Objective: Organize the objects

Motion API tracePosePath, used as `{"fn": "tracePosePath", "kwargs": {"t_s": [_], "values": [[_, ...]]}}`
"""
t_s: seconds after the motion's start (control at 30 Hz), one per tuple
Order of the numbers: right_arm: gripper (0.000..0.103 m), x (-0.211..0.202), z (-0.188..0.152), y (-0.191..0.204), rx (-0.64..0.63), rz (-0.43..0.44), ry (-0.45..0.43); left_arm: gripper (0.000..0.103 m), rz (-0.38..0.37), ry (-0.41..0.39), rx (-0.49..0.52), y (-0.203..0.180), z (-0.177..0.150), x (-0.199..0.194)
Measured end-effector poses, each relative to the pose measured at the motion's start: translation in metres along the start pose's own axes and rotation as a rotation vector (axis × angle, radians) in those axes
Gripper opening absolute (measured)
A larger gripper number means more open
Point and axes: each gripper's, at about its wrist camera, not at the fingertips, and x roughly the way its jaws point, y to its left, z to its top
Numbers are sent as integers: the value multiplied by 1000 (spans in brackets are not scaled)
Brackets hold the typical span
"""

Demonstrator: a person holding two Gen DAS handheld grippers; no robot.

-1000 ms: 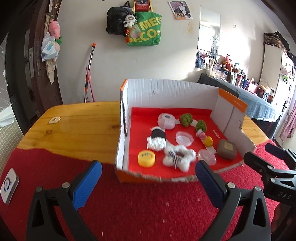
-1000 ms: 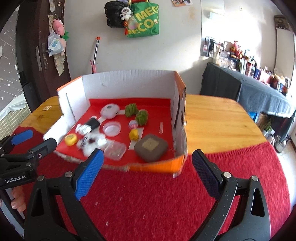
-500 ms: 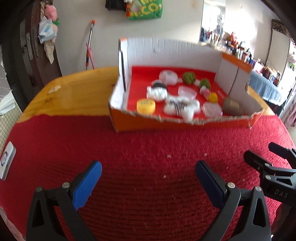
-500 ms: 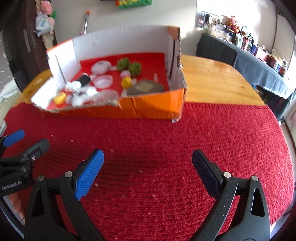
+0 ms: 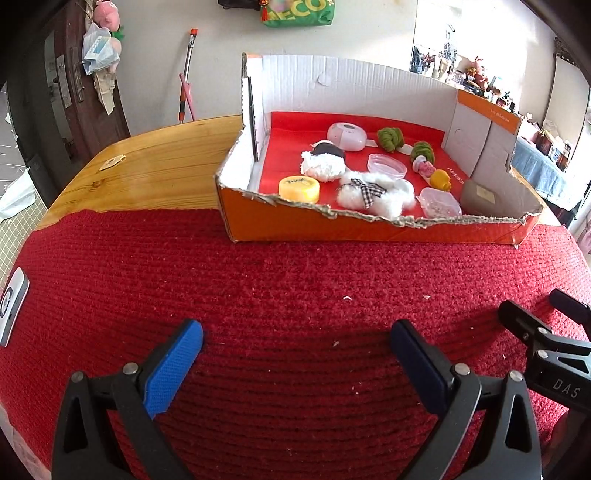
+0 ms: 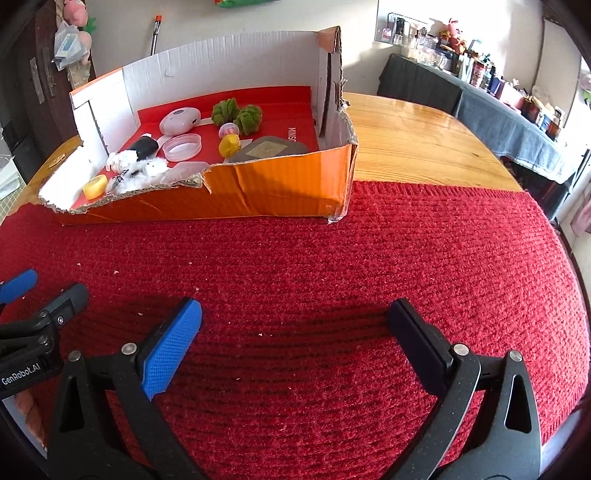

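Observation:
An orange cardboard box (image 5: 369,229) with white inner walls and a red floor stands at the far edge of the red knitted mat (image 5: 295,295). It also shows in the right wrist view (image 6: 277,192). Inside lie a yellow round tin (image 5: 299,187), a white fluffy toy with a checked bow (image 5: 373,192), a pink oval case (image 5: 347,132), two green pompoms (image 5: 390,138), a clear round lid (image 5: 386,162), a small yellow figure (image 5: 440,180) and a grey-brown pouch (image 5: 480,197). My left gripper (image 5: 295,350) is open and empty over the mat. My right gripper (image 6: 295,332) is open and empty too.
The wooden table (image 6: 417,140) runs beyond the mat. A white device (image 5: 11,306) lies at the mat's left edge. A small tag (image 5: 112,161) lies on the wood. A cluttered dark side table (image 6: 498,103) stands far right. Bags hang on the wall (image 5: 295,14).
Both grippers have pulled back from the box and lowered towards the mat. The box now sits farther away in both views. Both stay open and empty.

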Motion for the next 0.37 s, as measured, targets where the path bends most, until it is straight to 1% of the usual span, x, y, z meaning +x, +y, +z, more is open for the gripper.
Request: {"fn": "tracePosePath", "kwargs": {"t_s": [0.37], "values": [[103,0,0,0,-1,0,1,103,-1,0,0,0,1,1]]}}
